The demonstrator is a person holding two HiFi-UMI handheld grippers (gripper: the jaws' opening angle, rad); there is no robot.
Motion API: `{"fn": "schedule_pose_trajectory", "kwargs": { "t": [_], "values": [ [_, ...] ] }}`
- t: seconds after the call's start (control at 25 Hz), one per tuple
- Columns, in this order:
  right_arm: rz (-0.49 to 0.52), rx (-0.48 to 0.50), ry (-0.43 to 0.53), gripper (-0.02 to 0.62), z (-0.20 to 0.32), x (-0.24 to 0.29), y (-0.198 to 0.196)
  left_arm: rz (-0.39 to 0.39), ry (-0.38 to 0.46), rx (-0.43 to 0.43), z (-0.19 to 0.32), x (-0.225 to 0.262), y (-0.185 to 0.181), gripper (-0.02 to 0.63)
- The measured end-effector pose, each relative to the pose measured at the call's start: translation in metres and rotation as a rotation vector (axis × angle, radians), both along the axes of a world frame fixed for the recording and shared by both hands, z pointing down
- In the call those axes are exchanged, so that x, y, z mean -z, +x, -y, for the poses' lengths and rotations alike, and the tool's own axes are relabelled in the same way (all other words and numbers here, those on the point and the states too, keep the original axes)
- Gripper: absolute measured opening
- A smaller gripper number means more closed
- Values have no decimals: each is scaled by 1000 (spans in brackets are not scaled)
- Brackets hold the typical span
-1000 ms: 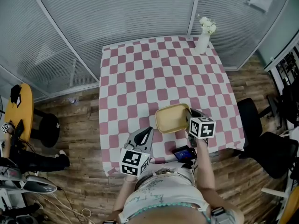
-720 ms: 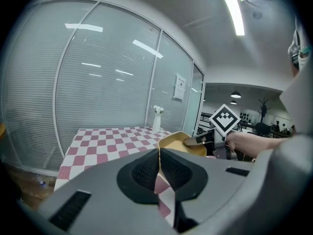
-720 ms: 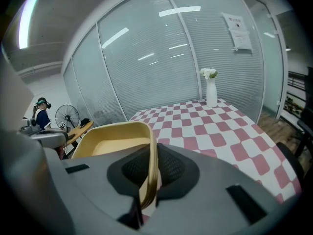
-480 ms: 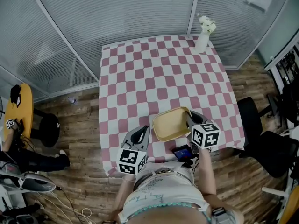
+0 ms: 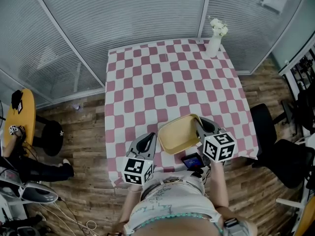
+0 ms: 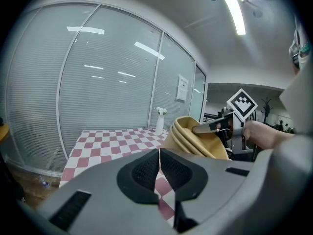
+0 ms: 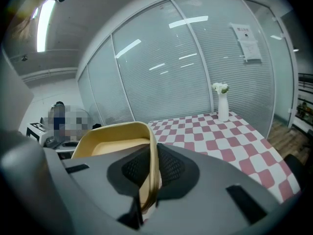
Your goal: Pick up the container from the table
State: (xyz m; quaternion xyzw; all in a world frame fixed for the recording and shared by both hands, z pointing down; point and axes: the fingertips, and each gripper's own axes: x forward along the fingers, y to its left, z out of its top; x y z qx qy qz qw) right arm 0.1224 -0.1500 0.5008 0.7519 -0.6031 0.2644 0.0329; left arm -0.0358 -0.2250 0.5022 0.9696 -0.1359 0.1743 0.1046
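The container [image 5: 179, 133] is a shallow yellow tray, lifted off the checkered table [image 5: 167, 77] near its front edge. My right gripper [image 5: 201, 128] is shut on the tray's right rim; in the right gripper view the rim [image 7: 152, 165] sits clamped between the pads and the yellow container [image 7: 110, 141] spreads left. My left gripper [image 5: 147, 142] hangs to the left of the tray, jaws shut with nothing between them. From the left gripper view the container [image 6: 193, 138] shows tilted at right, with the left gripper [image 6: 159, 168] apart from it.
A white vase with flowers [image 5: 214, 38] stands at the table's far right corner. A dark phone-like device [image 5: 192, 161] shows below the tray near the person's waist. A black office chair [image 5: 275, 141] stands right of the table. Blinds and glass walls lie behind.
The right gripper has raised the tray and drawn it toward the person, tilting it. The left gripper drifted slightly back and stayed shut.
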Motion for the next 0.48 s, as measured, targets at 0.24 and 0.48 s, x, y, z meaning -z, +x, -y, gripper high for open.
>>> {"fn": "schedule_pose_trajectory", "kwargs": {
  "t": [0.24, 0.48],
  "values": [
    [-68, 24, 38, 15, 6, 24, -3, -10, 13, 4, 0, 6, -1, 18],
    [-132, 37, 74, 15, 16, 44, -2, -12, 25, 18, 4, 8, -3, 18]
  ]
}}
